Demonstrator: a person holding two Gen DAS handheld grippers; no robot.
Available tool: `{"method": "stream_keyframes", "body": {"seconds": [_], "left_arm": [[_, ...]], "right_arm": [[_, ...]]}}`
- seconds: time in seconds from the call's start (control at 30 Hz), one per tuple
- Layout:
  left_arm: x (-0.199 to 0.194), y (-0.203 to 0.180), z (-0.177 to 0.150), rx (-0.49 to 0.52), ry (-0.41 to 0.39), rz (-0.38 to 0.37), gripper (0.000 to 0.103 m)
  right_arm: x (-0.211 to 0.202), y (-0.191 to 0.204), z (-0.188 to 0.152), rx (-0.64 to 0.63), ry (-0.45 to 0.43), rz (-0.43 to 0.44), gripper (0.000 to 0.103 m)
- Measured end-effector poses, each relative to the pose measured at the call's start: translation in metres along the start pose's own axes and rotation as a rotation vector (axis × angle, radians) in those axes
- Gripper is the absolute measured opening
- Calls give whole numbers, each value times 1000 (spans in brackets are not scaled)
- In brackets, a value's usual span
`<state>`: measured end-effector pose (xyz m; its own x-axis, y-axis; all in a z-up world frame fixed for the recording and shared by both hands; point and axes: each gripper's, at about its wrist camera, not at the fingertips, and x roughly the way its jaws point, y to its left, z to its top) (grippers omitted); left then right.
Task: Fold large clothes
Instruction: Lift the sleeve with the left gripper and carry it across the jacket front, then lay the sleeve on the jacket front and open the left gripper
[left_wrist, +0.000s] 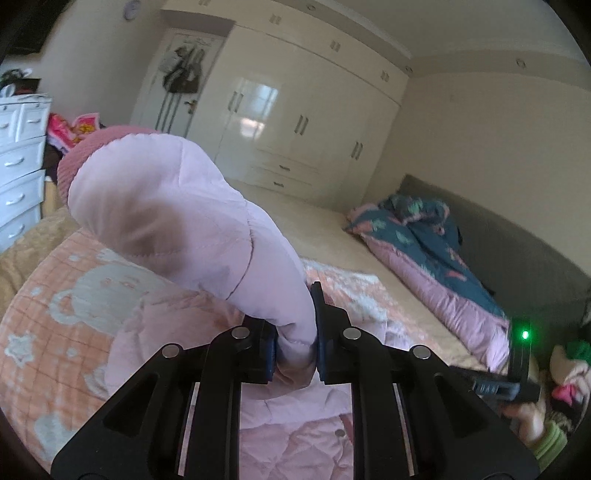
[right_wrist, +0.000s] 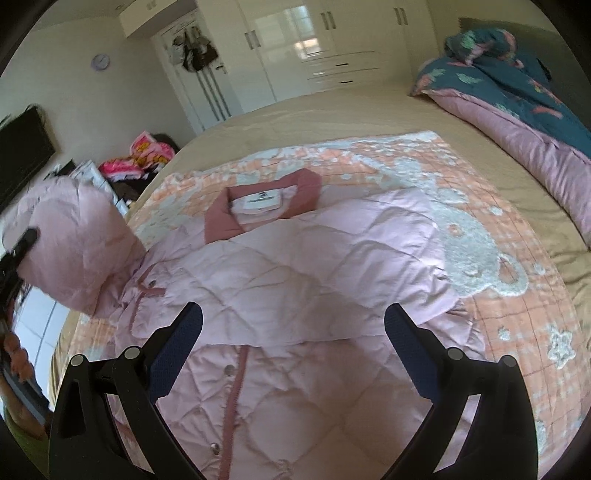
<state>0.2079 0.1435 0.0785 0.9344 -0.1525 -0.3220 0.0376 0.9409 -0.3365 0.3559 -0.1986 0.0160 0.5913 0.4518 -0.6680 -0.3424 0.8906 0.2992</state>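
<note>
A pale pink quilted jacket (right_wrist: 295, 266) lies front-up on a peach bear-print blanket (right_wrist: 480, 236), with its rose collar (right_wrist: 258, 206) at the far end. My left gripper (left_wrist: 293, 343) is shut on one sleeve (left_wrist: 177, 206) and holds it raised, so the ribbed rose cuff (left_wrist: 77, 158) points up and away. In the right wrist view the same lifted sleeve (right_wrist: 74, 243) shows at the left edge, with the left gripper (right_wrist: 18, 243) on it. My right gripper (right_wrist: 293, 310) hovers open over the jacket's chest, holding nothing.
The blanket lies on a wide bed with a tan sheet (right_wrist: 351, 114). A teal and pink quilt (right_wrist: 517, 103) is bunched along the right side. Cream wardrobes (left_wrist: 295, 122) line the far wall and white drawers (left_wrist: 18, 166) stand at the left. A hand in a green sleeve (left_wrist: 543, 435) holds the right gripper.
</note>
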Motion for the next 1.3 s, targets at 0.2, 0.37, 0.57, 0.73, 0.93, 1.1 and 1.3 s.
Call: {"method": "stream_keyframes", "body": {"seconds": [0.2, 0.37, 0.57, 0.73, 0.93, 1.1, 1.3], "left_arm": [[32, -25, -26, 95, 97, -33, 9], [62, -46, -54, 162, 195, -46, 9], [77, -55, -76, 229, 268, -58, 9], [92, -60, -95, 267, 340, -50, 11], [102, -71, -116, 330, 393, -40, 17], [107, -83, -133, 390, 453, -49, 52], [102, -108, -148, 495, 515, -61, 78]], "right_arm": [[5, -30, -8, 56, -12, -25, 98], [6, -50, -11, 113, -10, -27, 98], [-2, -65, -10, 164, -35, -20, 98], [-7, -71, -10, 186, -48, -21, 98], [-8, -78, -10, 208, -50, -21, 98], [-7, -79, -11, 212, -46, -17, 98], [-8, -79, -11, 211, -42, -4, 98]]}}
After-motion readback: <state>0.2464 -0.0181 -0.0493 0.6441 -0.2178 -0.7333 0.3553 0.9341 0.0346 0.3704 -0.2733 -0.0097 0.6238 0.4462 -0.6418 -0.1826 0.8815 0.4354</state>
